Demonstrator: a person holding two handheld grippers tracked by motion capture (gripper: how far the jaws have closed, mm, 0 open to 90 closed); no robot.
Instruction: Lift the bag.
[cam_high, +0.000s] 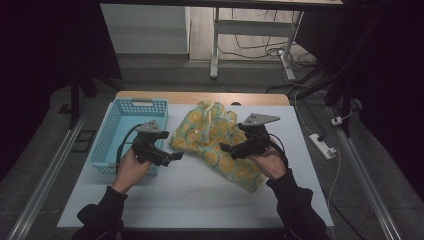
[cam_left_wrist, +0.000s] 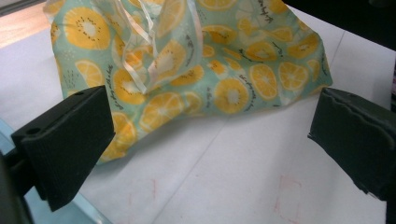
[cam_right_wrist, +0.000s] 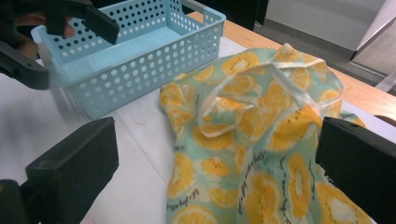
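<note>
One cloth bag (cam_high: 216, 142), mint green with orange slices printed all over, lies crumpled on the white table (cam_high: 200, 200); its pale drawstring ribbon (cam_left_wrist: 144, 56) loops across the top folds; one light blue perforated basket (cam_high: 127, 132) stands just beside it on the table's left side, nothing visible inside it. Two grippers are in play, one in each hand; the left gripper (cam_high: 172, 156) hangs over the table at the bag's left edge, jaws spread wide with nothing between them, the bag lying just beyond them in the left gripper view; the right gripper (cam_high: 227, 148) hovers over the middle of the bag, jaws likewise spread wide and gripping nothing, the fabric showing between and beneath them in the right gripper view; two dark sleeves come in from the bottom.
</note>
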